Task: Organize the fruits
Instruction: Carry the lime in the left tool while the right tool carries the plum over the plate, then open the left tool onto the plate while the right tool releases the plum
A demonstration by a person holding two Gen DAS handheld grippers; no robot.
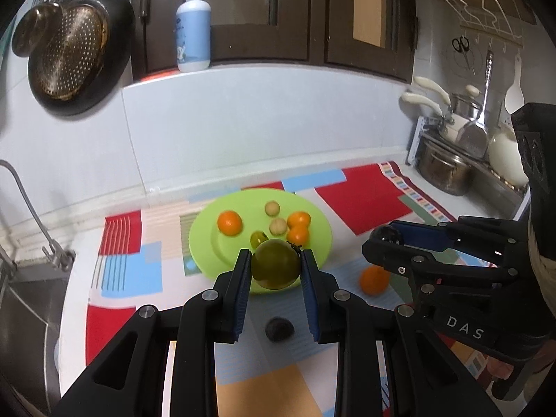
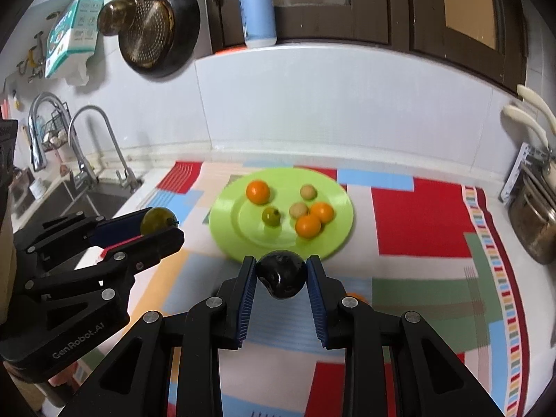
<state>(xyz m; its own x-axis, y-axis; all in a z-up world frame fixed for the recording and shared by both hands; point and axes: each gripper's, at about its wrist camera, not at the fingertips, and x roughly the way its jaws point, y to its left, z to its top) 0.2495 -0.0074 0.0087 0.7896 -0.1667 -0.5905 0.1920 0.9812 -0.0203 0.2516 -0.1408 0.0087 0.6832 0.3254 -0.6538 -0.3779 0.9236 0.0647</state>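
Note:
My left gripper (image 1: 276, 255) is shut on a round green fruit (image 1: 276, 269), held above the near rim of a lime-green plate (image 1: 205, 239). On the plate lie three oranges (image 1: 229, 223), two beige fruits (image 1: 278, 226) and a small green one (image 1: 258, 239). My right gripper (image 2: 282, 260) is shut on a glossy black fruit (image 2: 282, 276), in front of the plate (image 2: 337, 226). In the right wrist view the left gripper (image 2: 166, 226) shows at the left with the green fruit (image 2: 156, 219). One orange (image 1: 373, 279) and a small dark round object (image 1: 279, 328) lie on the mat.
A patchwork mat (image 2: 417, 219) covers the counter. The sink (image 2: 87, 201) and taps (image 2: 90, 139) are at the left, steel pots (image 1: 444, 170) on a rack at the right. A pump bottle (image 1: 193, 31) stands on the ledge; a pan and strainer (image 1: 80, 55) hang on the wall.

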